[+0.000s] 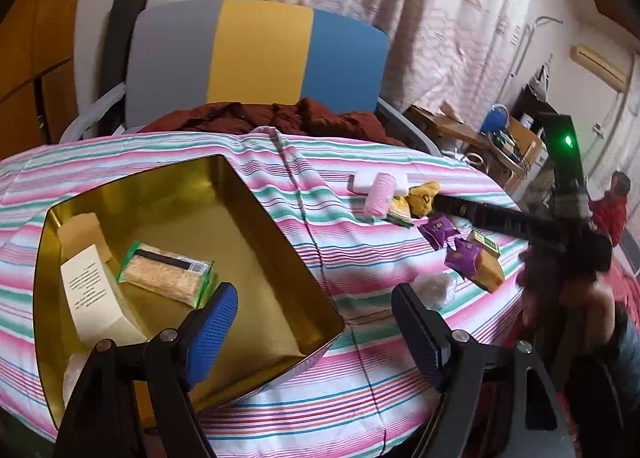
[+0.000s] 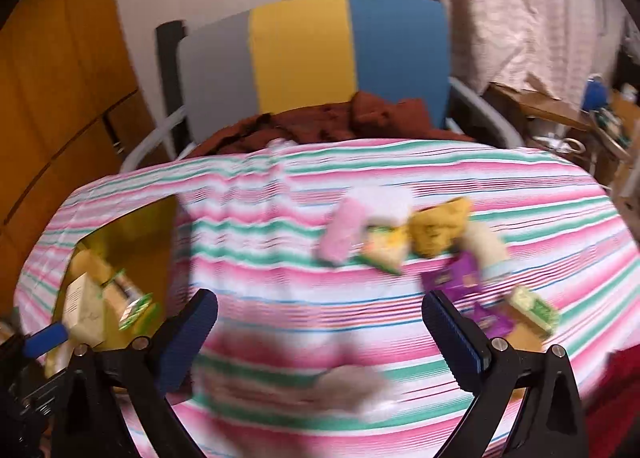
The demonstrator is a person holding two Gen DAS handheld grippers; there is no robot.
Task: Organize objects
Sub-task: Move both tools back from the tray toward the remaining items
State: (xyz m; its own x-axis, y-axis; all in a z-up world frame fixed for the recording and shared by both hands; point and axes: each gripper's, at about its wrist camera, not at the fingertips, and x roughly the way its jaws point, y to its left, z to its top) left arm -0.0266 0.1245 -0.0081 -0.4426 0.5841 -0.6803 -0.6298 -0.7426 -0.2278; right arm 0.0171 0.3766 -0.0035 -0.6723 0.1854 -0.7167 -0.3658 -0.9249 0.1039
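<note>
Hovering over the near corner of the gold tin (image 1: 312,294), the left gripper (image 1: 316,322) stands spread wide with nothing between its blue pads. Inside the tin lie a white carton (image 1: 96,298) and a green-edged pack of rice crackers (image 1: 166,274), the carton against the left wall and the pack just beside it. The right gripper (image 2: 320,332) is also spread wide and empty, held above the striped cloth (image 2: 260,286); its view is blurred, and a pale clear wrapper (image 2: 348,386) lies just ahead of it. Further out on the cloth sits the loose cluster: two purple packets (image 1: 440,230), a green box (image 1: 486,244), a yellow bag (image 1: 422,196), a pink roll (image 1: 380,194) resting on a white bar (image 1: 362,180). Beyond the table stands a chair (image 1: 260,50) with grey, yellow and blue panels, a dark red garment (image 1: 280,118) heaped on its seat.
</note>
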